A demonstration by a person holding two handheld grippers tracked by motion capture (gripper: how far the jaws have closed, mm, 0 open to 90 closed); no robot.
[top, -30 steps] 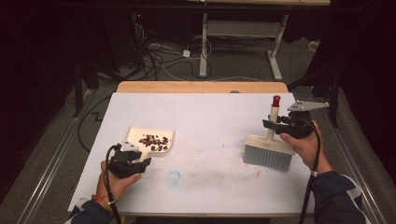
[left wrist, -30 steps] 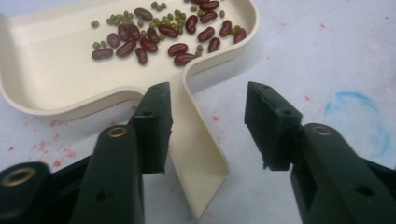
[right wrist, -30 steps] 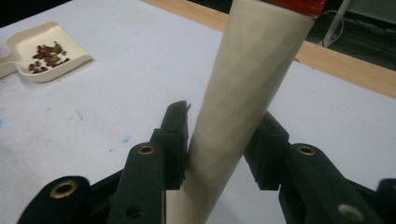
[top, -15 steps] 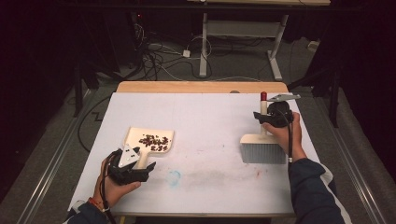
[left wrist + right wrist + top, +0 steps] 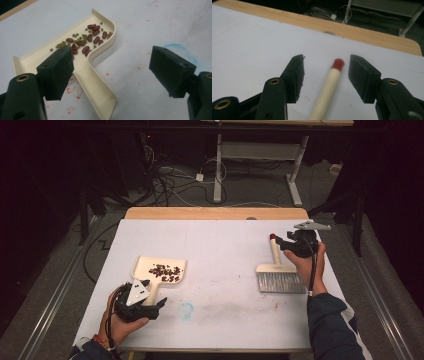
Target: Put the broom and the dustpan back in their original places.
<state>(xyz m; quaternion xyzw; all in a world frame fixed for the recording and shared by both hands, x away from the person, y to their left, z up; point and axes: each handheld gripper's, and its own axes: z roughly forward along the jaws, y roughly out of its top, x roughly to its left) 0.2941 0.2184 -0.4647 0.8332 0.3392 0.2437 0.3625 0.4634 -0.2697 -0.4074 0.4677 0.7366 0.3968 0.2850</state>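
Both tools set down on the bench: left claw [image 5: 112, 72] wide over the dustpan [image 5: 159, 270] handle, right claw [image 5: 325, 75] half open, jaws just been opening, clear of the brush [image 5: 278, 274] handle, so back straight off, no nudging beans [image 5: 86, 41].

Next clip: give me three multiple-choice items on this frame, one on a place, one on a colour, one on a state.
1. Where do the beans lie?
A. in the dustpan
B. on the brush
C. on the floor

2. What colour is the brush handle's tip?
A. blue
B. red
C. green

3. How does the right claw stand?
A. clamped on the handle
B. open around the handle
C. away from the brush

Key: 1 A, the beans sit inside the cream pan. 2 B, the cap is red. 3 B, gaps show on both sides of the handle; its jaws have just been opening.
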